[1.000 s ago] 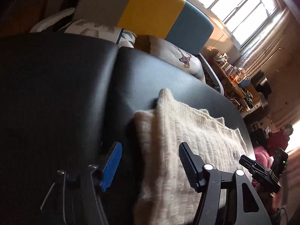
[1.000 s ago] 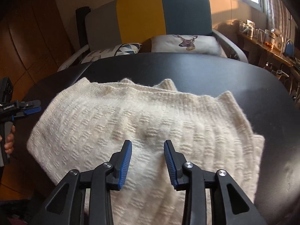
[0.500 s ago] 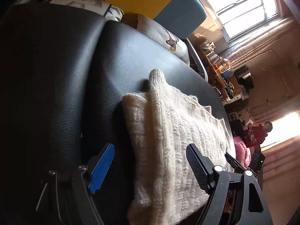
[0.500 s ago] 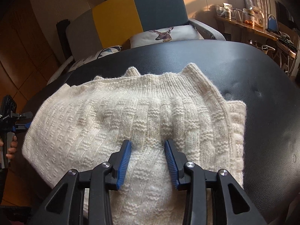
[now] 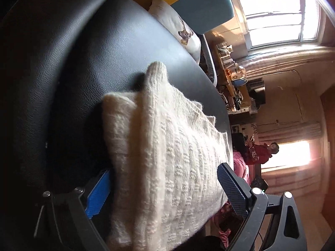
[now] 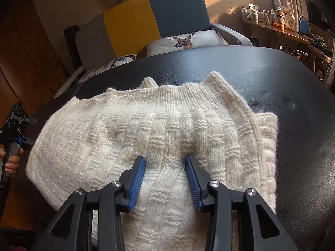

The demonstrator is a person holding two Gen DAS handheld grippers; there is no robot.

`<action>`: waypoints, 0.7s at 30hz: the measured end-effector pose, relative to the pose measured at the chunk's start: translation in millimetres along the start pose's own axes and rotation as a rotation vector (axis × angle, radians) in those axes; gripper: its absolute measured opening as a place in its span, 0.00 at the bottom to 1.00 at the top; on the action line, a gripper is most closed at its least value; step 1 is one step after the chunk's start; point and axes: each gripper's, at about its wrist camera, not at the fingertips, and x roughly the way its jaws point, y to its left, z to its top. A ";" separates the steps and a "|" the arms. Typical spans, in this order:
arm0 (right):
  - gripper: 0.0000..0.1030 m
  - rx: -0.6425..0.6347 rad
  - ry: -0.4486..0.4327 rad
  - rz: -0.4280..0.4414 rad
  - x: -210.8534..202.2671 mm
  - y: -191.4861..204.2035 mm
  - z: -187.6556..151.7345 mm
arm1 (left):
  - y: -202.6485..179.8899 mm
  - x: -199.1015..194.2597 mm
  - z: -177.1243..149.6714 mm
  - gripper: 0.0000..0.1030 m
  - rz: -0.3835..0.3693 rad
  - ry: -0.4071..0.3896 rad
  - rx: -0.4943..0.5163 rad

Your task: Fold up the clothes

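A cream sweater [image 6: 159,138] lies folded on the black worktop [image 6: 293,96] (armchair [image 6: 155,18] behind). The right gripper [image 6: 165,175] presses open on its near part; the left gripper [image 5: 163,190], wide open, seemingly straddles its side edge

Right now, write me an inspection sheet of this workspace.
Surface: black padded table, bare around the garment.
Job's things: cream knit sweater, folded flat.
Clutter: nothing seen on the table.
Grippers: left gripper open, straddling the sweater's edge; right gripper open, tips pressed on the knit.
Cables: wires by the side shelf.
Surroundings: sofa, deer cushion, a person seated.
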 end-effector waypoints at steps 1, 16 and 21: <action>0.40 0.001 -0.002 0.002 0.1 -0.4 0.1 | -4.3 2.9 -0.6 0.92 0.015 -0.002 0.035; 0.40 -0.174 0.109 0.091 -40.4 -16.7 38.4 | -2.4 0.2 -2.1 0.18 0.072 -0.121 -0.038; 0.40 -0.349 0.243 0.082 -20.8 -10.4 37.8 | 6.3 -7.1 8.2 0.17 0.079 -0.144 -0.067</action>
